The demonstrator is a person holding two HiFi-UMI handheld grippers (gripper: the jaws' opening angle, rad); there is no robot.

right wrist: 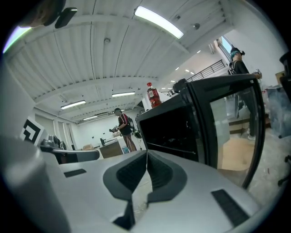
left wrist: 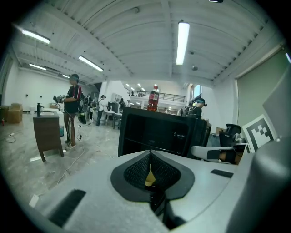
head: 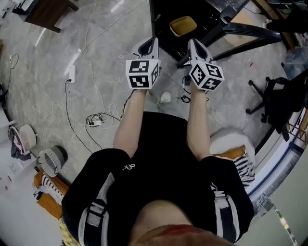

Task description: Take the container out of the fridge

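Observation:
A black fridge (head: 166,33) stands on the floor just ahead of me, and a yellow container (head: 183,25) shows at it from above; whether it sits inside or on top I cannot tell. In the left gripper view the fridge (left wrist: 159,134) faces me with a dark open interior and a red bottle (left wrist: 153,98) on top. The right gripper view shows its glass door (right wrist: 234,123) swung open at the right. My left gripper (head: 150,44) and right gripper (head: 194,45) hover side by side short of the fridge. Both are shut with nothing between the pads (left wrist: 136,170) (right wrist: 159,175).
Cables and a power strip (head: 95,122) lie on the grey floor at the left. An office chair base (head: 267,96) stands at the right and a brown table (head: 48,12) at the far left. A person (left wrist: 72,109) stands beside a brown cabinet (left wrist: 47,134).

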